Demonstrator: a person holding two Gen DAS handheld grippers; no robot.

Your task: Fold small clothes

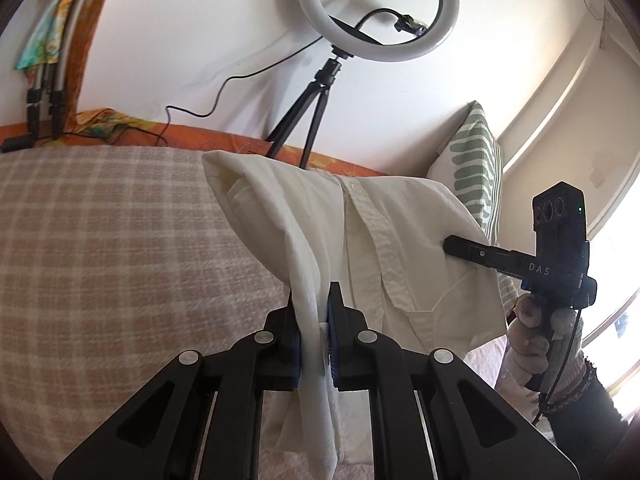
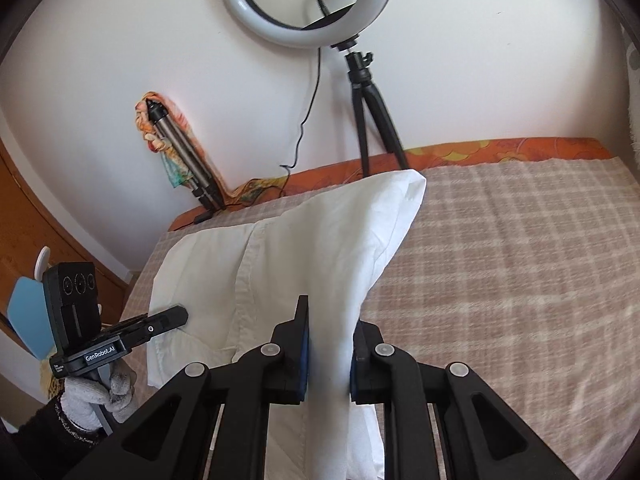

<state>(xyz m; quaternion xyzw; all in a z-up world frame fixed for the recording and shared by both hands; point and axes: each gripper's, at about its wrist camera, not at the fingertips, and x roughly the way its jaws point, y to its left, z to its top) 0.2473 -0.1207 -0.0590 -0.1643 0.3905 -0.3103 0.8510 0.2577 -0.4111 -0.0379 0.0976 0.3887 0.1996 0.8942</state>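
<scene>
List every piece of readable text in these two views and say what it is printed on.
"DAS": on the right gripper, seen from the left wrist camera.
"GenRobot.AI": on the left gripper, seen from the right wrist camera.
A smaller label at the left end of that same block is too small to read.
The shirt and ring light show no text.

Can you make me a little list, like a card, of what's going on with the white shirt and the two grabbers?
clothing: white shirt, buttoned, held up off the bed
left gripper: shut on a bunch of shirt cloth
right gripper: shut on another part of the shirt
bed: pink checked blanket
behind: ring light on a black tripod
beside: green patterned pillow
</scene>
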